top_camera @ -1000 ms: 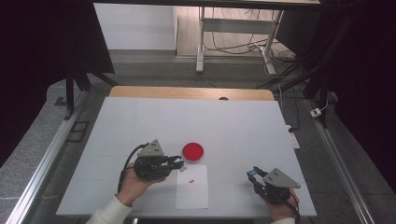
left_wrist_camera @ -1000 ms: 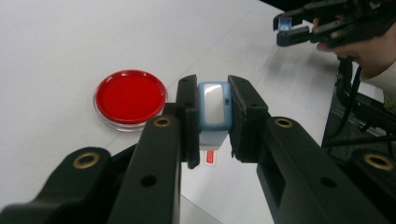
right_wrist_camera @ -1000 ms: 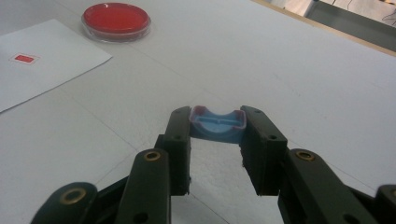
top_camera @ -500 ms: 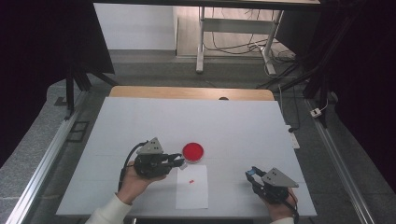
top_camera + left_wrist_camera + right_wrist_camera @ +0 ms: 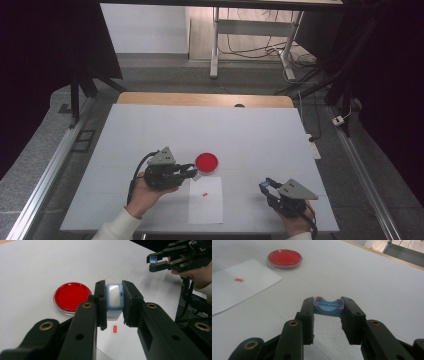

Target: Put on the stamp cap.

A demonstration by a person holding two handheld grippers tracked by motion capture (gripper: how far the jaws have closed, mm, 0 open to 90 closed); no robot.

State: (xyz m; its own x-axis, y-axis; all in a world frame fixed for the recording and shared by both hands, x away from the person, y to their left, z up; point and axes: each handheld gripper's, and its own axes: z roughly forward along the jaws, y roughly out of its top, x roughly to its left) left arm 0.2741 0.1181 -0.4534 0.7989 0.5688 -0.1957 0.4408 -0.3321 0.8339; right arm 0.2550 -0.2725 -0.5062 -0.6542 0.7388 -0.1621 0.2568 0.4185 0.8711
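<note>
My left gripper [image 5: 192,171] lies on the white table [image 5: 250,135], jaws pointing right toward a red petri dish [image 5: 206,162]. In the left gripper view it [image 5: 114,293] is shut on a light blue block with a glossy pale face [image 5: 114,298], and the dish [image 5: 71,296] sits just beyond, to the left. My right gripper [image 5: 267,185] rests near the front right edge. The right gripper view shows it [image 5: 328,303] shut on a small blue cap-like piece with a pinkish rim [image 5: 328,307]. A white paper sheet [image 5: 206,205] with a small red mark [image 5: 205,193] lies between the two hands.
The red dish [image 5: 284,258] and the paper [image 5: 249,287] with its red mark [image 5: 238,280] lie far left in the right gripper view. A wooden strip [image 5: 200,99] borders the table's far edge. Metal rails [image 5: 55,165] run along both sides.
</note>
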